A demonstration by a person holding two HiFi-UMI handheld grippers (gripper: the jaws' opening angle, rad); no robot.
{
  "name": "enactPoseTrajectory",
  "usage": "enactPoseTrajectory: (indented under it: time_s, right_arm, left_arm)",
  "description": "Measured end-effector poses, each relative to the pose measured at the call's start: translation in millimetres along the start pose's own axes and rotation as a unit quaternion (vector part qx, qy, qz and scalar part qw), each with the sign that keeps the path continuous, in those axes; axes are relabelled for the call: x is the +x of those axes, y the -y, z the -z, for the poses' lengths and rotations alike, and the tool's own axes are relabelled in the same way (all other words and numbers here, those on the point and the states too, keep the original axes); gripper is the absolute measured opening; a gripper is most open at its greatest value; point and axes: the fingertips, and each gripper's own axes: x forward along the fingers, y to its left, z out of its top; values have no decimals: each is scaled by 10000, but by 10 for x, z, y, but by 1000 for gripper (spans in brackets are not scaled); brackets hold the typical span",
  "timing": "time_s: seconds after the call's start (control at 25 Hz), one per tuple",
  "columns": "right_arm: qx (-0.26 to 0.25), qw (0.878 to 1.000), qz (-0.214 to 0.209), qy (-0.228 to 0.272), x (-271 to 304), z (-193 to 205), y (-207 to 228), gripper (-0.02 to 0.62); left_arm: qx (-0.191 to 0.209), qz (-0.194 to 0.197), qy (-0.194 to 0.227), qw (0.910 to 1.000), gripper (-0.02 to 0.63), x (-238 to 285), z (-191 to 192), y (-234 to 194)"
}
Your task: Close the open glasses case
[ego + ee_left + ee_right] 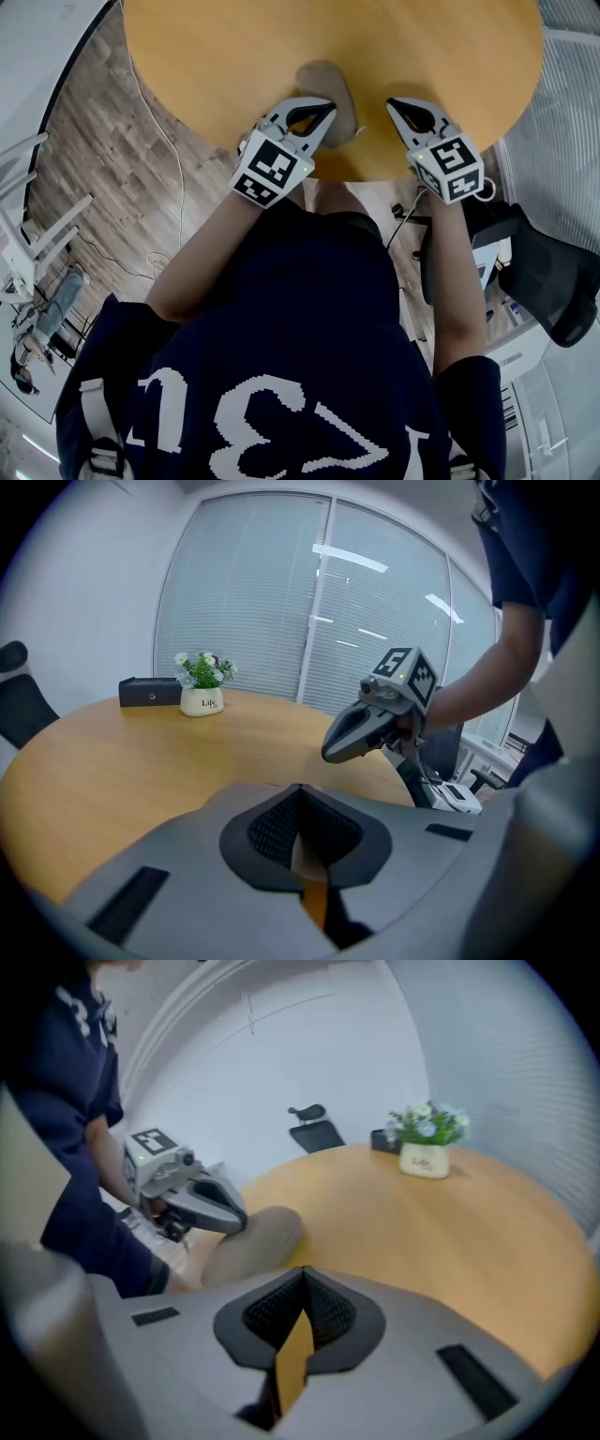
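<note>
Apparently the case [330, 86] is already shut: no raised lid is seen, and it lies at the 6 o'clock edge of the surface [234, 47]. The left tool [326, 108], clenched on nothing, is held at its 7 o'clock side. The right tool [394, 103], also clenched and empty, is kept apart at 3 o'clock. Little is judged to be left.

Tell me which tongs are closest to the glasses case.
The left tongs: their tips are right at the case, while the right tongs hang apart from it over the table.
</note>
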Motion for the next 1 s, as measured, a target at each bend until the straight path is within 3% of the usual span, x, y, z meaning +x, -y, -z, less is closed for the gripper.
enactPoseTrajectory:
  time_s: [0.08,0.16,0.24,0.28,0.4,0.48,0.6,0.76,1.0]
  right_arm:
    - [-188,9949,-982,-159,30,-2,-225,21]
    - [-358,9799,-1925,-372,59,78,-536,26]
    - [-426,9673,-2423,-611,116,168,-733,63]
    - [-480,9654,-2471,-685,152,186,-770,113]
    - [-595,9691,-2285,-714,211,159,-720,107]
    - [-605,9689,-2270,-773,238,181,-701,181]
    - [-672,9640,-2375,-988,244,252,-770,181]
    - [-901,9603,-2365,-1170,131,301,-836,43]
    - [-851,9660,-2085,-1271,230,315,-860,46]
  left_arm:
    - [-63,25,15,10000,14,-9,-3,0]
    - [-96,29,24,9999,14,-2,-6,2]
    - [-103,33,17,9999,14,11,-11,2]
    - [-107,34,17,9999,14,14,-9,-2]
    - [-151,31,28,9999,14,18,-2,-16]
    - [-197,23,40,9998,14,16,-2,-24]
    - [-216,1,60,9997,14,13,-1,-33]
    - [-235,-13,93,9997,14,-2,0,-39]
    - [-279,0,130,9995,14,-12,4,-47]
